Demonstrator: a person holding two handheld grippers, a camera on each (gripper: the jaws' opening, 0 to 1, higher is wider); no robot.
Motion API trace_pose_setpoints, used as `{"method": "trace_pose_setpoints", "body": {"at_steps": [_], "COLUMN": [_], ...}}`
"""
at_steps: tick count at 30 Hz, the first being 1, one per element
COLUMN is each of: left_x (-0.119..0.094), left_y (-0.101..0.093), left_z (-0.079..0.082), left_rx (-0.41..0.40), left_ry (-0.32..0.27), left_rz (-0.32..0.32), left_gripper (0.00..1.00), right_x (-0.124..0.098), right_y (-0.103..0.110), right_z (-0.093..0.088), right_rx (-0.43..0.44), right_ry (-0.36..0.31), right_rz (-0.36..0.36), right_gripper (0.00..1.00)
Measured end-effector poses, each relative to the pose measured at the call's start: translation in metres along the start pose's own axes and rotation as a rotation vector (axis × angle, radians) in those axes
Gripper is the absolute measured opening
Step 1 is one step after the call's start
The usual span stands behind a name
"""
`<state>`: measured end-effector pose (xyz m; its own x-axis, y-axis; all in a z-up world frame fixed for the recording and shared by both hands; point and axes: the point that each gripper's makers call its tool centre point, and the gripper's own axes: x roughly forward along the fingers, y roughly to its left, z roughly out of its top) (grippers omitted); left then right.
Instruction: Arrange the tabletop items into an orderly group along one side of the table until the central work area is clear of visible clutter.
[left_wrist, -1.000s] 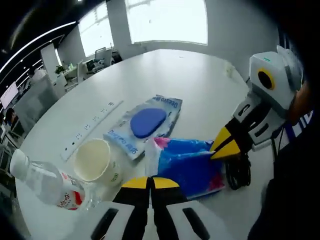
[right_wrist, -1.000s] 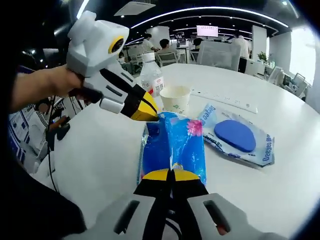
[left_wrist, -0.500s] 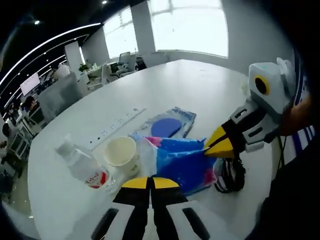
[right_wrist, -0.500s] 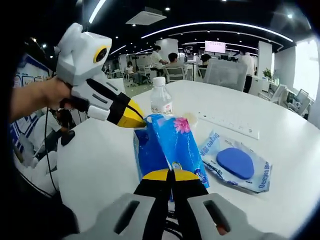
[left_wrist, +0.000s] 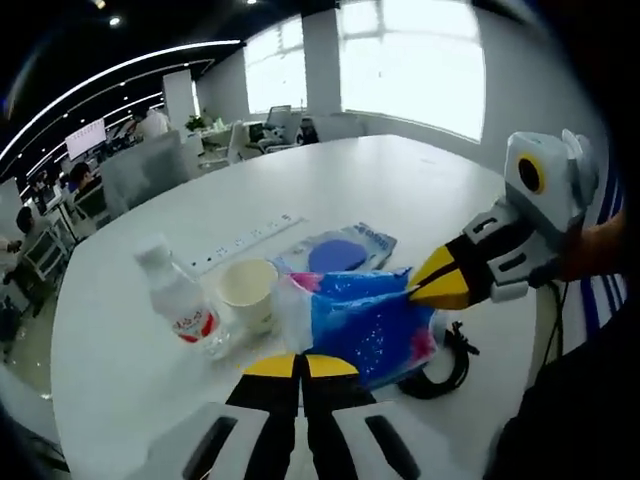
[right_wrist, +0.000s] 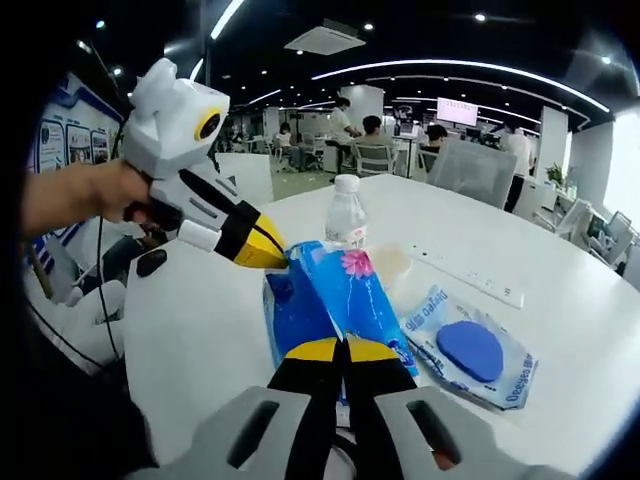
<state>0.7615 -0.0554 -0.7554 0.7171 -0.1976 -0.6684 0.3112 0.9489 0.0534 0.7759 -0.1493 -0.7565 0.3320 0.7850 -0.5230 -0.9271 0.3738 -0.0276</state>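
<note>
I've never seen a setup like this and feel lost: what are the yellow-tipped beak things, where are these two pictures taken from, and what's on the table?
The beaks are hand-held grippers, one in each of a person's hands. Each carries a fisheye camera looking along its own jaws, so each picture also catches the other tool. In the left gripper view, the right gripper pinches one end of a blue plastic bag; in the right gripper view, the left gripper pinches the opposite end. Both are shut on it. On the white table stand a water bottle and a paper cup, with a packet holding a blue oval, a power strip and a black cable.
</note>
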Motion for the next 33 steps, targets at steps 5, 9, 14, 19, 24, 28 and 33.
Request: {"method": "trace_pose_setpoints", "body": {"at_steps": [5, 9, 14, 19, 24, 28, 33], "left_x": [0.004, 0.006, 0.001, 0.001, 0.008, 0.013, 0.015], "left_y": [-0.017, -0.033, -0.052, -0.065, -0.072, -0.074, -0.077], "left_z": [-0.014, -0.025, -0.036, -0.05, -0.062, -0.071, -0.078], "left_rx": [-0.039, -0.078, -0.131, -0.168, -0.258, -0.312, -0.327], "left_ry": [0.018, 0.031, 0.045, 0.057, 0.058, 0.052, 0.059], "left_rz": [-0.023, -0.037, -0.045, -0.05, -0.053, -0.037, -0.025], "left_gripper": [0.0, 0.0, 0.0, 0.0, 0.0, 0.0, 0.0], "right_x": [-0.01, -0.014, -0.017, -0.018, -0.022, -0.022, -0.021], "right_y": [0.004, 0.006, 0.006, 0.011, 0.014, 0.016, 0.018], "right_z": [-0.018, -0.03, -0.042, -0.057, -0.069, -0.076, -0.082], "right_rx": [-0.012, -0.028, -0.018, -0.01, 0.013, 0.028, -0.004], "right_ry": [0.038, 0.065, 0.088, 0.116, 0.127, 0.135, 0.145], "right_rz": [0.037, 0.054, 0.062, 0.076, 0.067, 0.061, 0.048], "right_gripper": [0.0, 0.0, 0.0, 0.0, 0.0, 0.0, 0.0]}}
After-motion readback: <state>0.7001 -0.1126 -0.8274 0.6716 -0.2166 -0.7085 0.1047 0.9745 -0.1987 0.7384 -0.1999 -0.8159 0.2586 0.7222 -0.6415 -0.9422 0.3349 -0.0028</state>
